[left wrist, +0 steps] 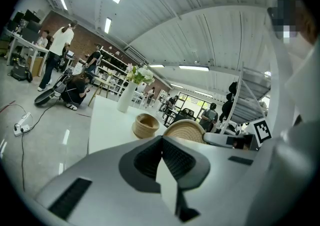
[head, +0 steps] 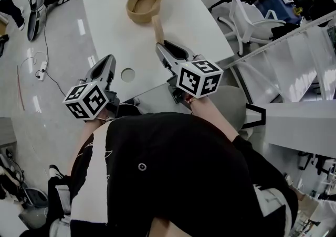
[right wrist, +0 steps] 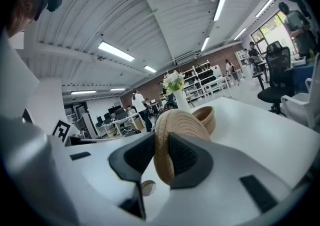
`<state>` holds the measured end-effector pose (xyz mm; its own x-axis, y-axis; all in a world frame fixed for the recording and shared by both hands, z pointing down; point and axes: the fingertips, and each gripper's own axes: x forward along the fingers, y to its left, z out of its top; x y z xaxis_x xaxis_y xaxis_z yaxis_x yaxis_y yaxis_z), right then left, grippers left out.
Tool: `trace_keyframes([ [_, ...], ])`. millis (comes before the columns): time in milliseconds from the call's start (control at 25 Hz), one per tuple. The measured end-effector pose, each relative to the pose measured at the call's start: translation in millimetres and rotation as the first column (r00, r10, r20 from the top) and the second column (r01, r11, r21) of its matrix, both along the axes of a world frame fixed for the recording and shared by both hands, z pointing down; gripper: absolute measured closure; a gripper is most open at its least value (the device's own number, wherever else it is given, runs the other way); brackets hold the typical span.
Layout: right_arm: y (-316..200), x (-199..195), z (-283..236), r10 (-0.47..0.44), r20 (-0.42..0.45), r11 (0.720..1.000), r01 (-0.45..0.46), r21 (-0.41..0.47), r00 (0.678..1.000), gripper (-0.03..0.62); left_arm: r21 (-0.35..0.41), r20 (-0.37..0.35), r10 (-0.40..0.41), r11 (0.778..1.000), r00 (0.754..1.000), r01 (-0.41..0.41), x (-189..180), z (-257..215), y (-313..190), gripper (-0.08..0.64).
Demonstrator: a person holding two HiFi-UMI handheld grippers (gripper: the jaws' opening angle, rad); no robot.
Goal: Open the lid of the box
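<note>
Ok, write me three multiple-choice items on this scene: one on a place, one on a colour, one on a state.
1. Where is the lid?
A. in the right tool
B. on the basket
C. on the floor
2. What colour is the table?
A. black
B. white
C. green
3. How is the basket?
A. open
B. covered
C. tipped over

Key: A, the tool clamps the lid edge-on; B, its bare top is plain white; A, its hollow shows from above.
</note>
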<state>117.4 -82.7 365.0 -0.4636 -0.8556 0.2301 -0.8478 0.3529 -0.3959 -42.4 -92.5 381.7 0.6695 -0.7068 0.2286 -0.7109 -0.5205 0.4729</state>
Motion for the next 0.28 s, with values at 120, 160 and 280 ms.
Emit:
trace_keyframes([
  [120,1.1,-1.4,-0.5,0.0,0.0,1.0,0.0,0.0,1.0,0.5,0.003,0.001,-0.001,1.0,1.0,0.001,-1.6,-1.8,1.1,0.549],
  [160,1.4,-1.5,-0.8,0.001,-0.001,1.0,-0.001,0.0,1.0,0.5,0.004,0.001,-0.001,1.0,1.0,0.001,-2.0,-2.8,1.2,0.549],
  [280,2.3,-1.6,-1.6,0.006,-0.002,1.0,-0.006,-0.003,1.0,0.5,0.006,0.0,-0.002,1.0,1.0,0.002,-3.4,-5.6,1.9,0.549],
])
